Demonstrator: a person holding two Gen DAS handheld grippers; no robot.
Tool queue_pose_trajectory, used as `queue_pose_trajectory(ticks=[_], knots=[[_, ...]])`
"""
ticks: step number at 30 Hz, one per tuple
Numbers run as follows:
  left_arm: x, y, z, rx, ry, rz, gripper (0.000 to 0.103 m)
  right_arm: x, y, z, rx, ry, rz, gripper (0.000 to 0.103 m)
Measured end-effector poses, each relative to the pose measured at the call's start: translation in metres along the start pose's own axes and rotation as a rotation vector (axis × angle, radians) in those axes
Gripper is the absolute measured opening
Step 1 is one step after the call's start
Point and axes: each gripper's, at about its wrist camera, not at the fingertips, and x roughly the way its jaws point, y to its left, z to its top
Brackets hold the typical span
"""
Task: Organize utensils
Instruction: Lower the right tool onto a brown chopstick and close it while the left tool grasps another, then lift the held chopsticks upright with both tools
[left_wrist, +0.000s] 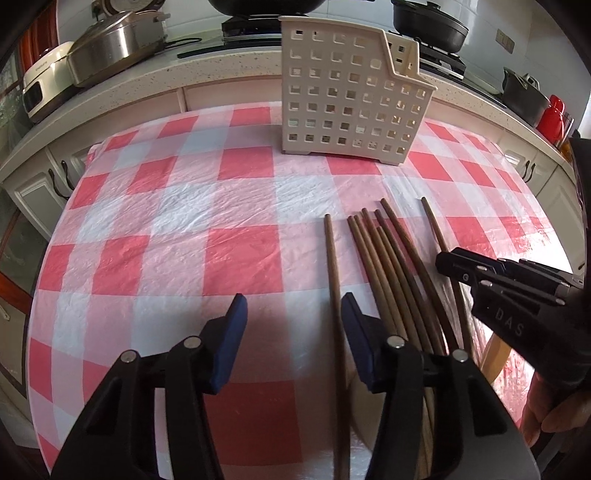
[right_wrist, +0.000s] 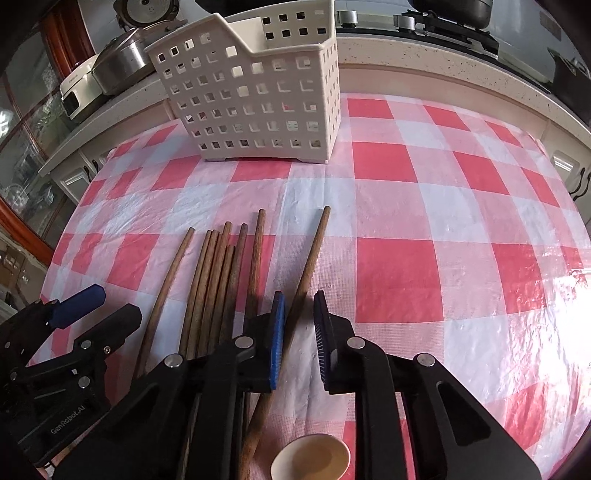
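Observation:
Several brown wooden chopsticks (left_wrist: 384, 266) lie fanned on the red-and-white checked tablecloth, also in the right wrist view (right_wrist: 218, 280). A cream perforated utensil basket (left_wrist: 347, 96) stands upright at the far side, also in the right wrist view (right_wrist: 255, 92). My left gripper (left_wrist: 293, 325) is open, low over the cloth, with the leftmost chopstick (left_wrist: 332, 273) between its fingers, untouched. My right gripper (right_wrist: 299, 332) is open, straddling the rightmost chopstick (right_wrist: 310, 258). A pale wooden spoon bowl (right_wrist: 314, 458) lies just below the right gripper.
The checked table (left_wrist: 155, 236) stretches left and right of the chopsticks. Behind it runs a speckled counter (left_wrist: 184, 74) with a steel pot (left_wrist: 110, 44), a rice cooker (left_wrist: 40, 85), a stove with black pans (left_wrist: 428, 22) and a red container (left_wrist: 552, 118).

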Motion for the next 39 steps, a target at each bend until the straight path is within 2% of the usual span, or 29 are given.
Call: queue_pose_trajectory(ticks=[7,11,16,19,21,27,33,39], knots=[[0.014,-0.013,0.01,0.01,0.043,-0.034,0.027,-0.001,-0.002,-0.002,-0.004,-0.002,0.026,0.015],[0.022,-0.024,0.011,0.052,0.083,-0.022,0.017,-0.001,-0.005,-0.001,0.001,0.002,0.043,0.015],[0.024,-0.03,0.013,0.082,0.092,0.021,0.007,-0.001,-0.006,-0.002,-0.006,-0.005,0.058,0.015],[0.025,-0.033,0.015,0.109,0.084,0.021,0.006,-0.001,-0.01,-0.002,0.011,-0.009,0.087,0.012],[0.026,-0.033,0.015,0.12,0.075,0.022,0.006,0.0,-0.016,-0.002,0.049,-0.006,0.142,0.01],[0.015,-0.019,0.013,0.074,0.026,-0.016,0.006,-0.01,-0.021,-0.006,0.093,-0.052,0.224,0.009],[-0.02,-0.006,0.013,0.037,-0.066,-0.036,0.006,-0.035,-0.017,-0.003,0.105,-0.111,0.246,0.009],[-0.066,0.003,0.015,0.002,-0.194,-0.052,0.006,-0.086,-0.016,0.003,0.074,-0.25,0.231,0.009]])
